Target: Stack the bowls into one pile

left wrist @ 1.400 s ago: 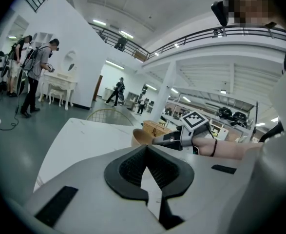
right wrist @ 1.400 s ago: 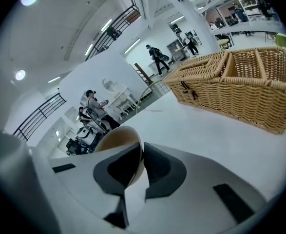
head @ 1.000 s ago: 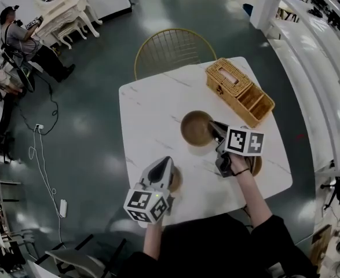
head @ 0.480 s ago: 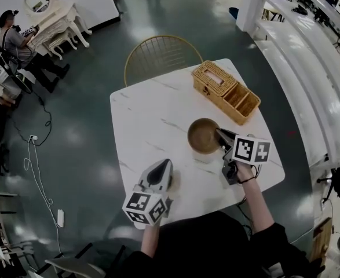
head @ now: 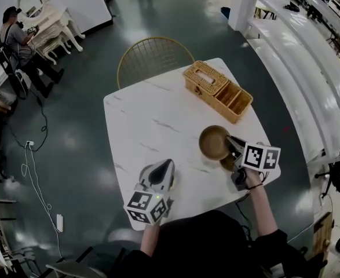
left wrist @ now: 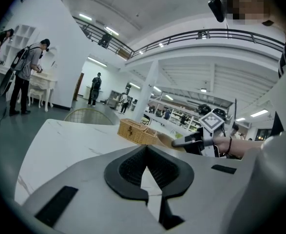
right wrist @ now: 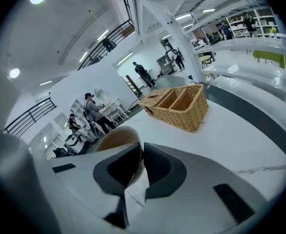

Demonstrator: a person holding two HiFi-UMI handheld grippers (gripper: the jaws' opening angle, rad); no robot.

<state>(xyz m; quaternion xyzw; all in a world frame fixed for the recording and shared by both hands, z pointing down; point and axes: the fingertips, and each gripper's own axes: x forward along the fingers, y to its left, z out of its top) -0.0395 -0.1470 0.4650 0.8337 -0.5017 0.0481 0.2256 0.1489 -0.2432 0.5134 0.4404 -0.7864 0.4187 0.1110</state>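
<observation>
Stacking is in progress and no pile is formed yet. The head view shows two bowls at the right side of the tabletop. They are not nested. The area under the left hand-held gripper is hidden, so it cannot be confirmed whether a further bowl lies there.

Left hand-held gripper: it hangs over the near edge of the tabletop, well apart from both bowls. Its jaws meet at the tips, and nothing is between them.

Held bowl: a brown bowl, tilted and clear of the tabletop, in front of the wicker basket. Its near edge overlaps the second bowl, which rests on the tabletop by the right edge.

Right hand-held gripper: the jaws are nearly together, with the pads clamped on the thin rim of the held bowl, one inside the wall and one outside.

Remaining work, as judged: centre the held bowl over the second bowl, lower it in and release it.
</observation>
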